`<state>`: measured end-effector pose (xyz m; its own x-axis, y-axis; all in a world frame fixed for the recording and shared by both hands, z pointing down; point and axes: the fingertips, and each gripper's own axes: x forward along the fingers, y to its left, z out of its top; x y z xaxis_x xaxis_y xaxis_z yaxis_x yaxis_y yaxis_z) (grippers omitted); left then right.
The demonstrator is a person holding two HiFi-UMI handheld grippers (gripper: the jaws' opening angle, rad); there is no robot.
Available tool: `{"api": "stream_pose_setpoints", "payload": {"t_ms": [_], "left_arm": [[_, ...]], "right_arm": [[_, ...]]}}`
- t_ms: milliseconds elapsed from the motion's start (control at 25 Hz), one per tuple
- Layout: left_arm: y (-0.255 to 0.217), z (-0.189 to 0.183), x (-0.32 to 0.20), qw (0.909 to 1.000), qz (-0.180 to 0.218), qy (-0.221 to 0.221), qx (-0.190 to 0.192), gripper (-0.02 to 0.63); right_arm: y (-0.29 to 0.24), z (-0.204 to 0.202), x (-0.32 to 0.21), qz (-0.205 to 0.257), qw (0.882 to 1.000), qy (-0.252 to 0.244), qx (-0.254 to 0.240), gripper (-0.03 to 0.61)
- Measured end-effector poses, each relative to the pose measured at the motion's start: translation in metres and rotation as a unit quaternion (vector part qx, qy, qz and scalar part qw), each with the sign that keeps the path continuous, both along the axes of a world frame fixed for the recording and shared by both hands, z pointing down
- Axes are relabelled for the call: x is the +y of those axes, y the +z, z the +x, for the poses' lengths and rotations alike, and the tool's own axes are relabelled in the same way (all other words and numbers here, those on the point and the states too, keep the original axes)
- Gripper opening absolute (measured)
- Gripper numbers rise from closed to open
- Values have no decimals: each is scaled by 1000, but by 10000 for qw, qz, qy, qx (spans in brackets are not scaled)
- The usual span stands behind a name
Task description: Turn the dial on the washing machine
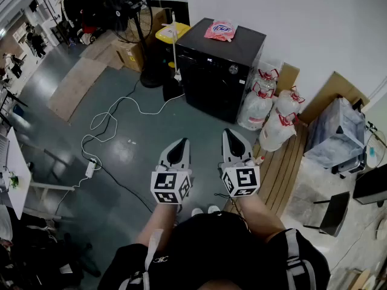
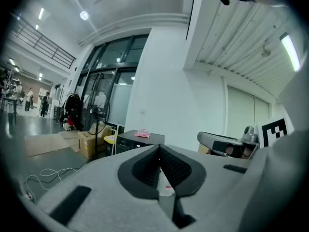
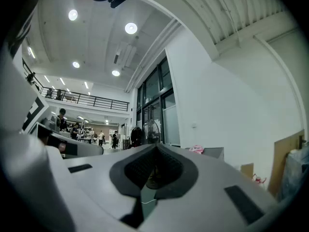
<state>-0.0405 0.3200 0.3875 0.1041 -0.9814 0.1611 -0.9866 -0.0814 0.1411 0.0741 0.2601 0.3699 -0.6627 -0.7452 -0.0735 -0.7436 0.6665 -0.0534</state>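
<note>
A black washing machine stands against the white wall, some way ahead of me. Its round silver dial sits on the front panel near the right corner, and a pink packet lies on its lid. My left gripper and right gripper are held side by side above the floor, well short of the machine, both pointing at it. Both are shut and hold nothing. The machine shows small beyond the left gripper and, with the pink packet, beyond the right gripper.
Tied white bags lean at the machine's right, beside a wooden pallet and cardboard sheets. A standing fan and cardboard boxes stand at its left. White cables and a power strip lie on the grey floor.
</note>
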Motion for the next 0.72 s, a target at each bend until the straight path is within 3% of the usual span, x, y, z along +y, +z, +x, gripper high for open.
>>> {"api": "stream_pose_setpoints", "payload": {"t_ms": [720], "left_arm": [[4,-17,-3,9995,113,286,115,3]], "right_arm": [[-1,-15,1,-22,9995,314,-3,9]]}}
